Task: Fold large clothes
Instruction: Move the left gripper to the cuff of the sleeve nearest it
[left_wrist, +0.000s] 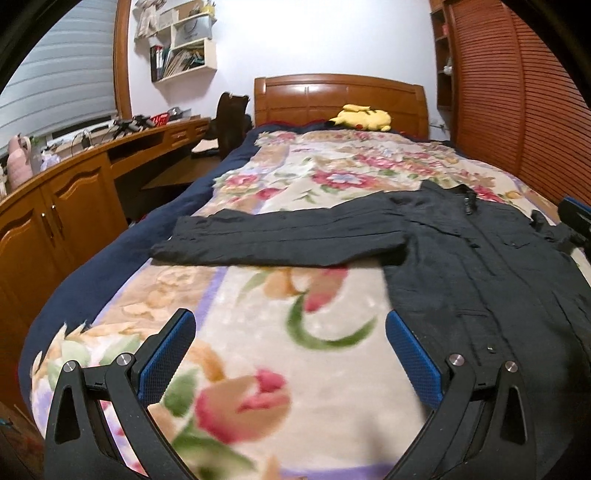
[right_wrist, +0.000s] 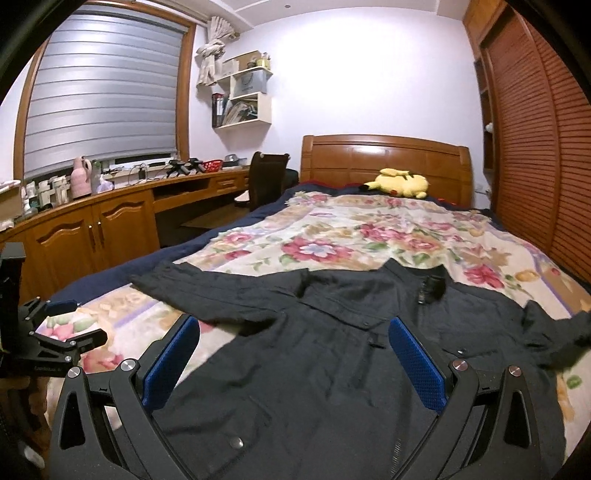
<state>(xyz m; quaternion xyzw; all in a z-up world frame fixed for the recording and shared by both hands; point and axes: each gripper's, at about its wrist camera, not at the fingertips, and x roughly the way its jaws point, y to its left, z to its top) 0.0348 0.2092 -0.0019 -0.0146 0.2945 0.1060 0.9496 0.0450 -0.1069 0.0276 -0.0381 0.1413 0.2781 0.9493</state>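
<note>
The dark jacket (right_wrist: 332, 369) lies flat and face up on the floral blanket (right_wrist: 369, 229) of the bed (left_wrist: 92, 266), collar toward the headboard (right_wrist: 384, 162) and hem toward the viewer. One sleeve (left_wrist: 273, 236) extends straight out sideways across the blanket toward the bed edge nearest the desk (right_wrist: 122, 195); the opposite sleeve (right_wrist: 554, 328) lies out toward the wardrobe side, partly bunched. No fold is visible in the body or in either sleeve, so the task appears to be at its start: the garment is spread out, and all folding remains, judged as sleeves inward first, then the body. The left tongs (left_wrist: 290, 350) are spread wide and hold nothing; they hover over bare blanket just beside the jacket's side edge, below the extended sleeve. The right tongs (right_wrist: 293, 354) are likewise spread wide and empty, positioned above the lower body of the jacket; contact with the cloth cannot be confirmed. In the right wrist view the left tongs appear at the far left, above the bed corner. A yellow plush toy (right_wrist: 400, 182) rests near the headboard, well apart from the jacket, and does not obstruct the working area. The left view is slightly blurred.
</note>
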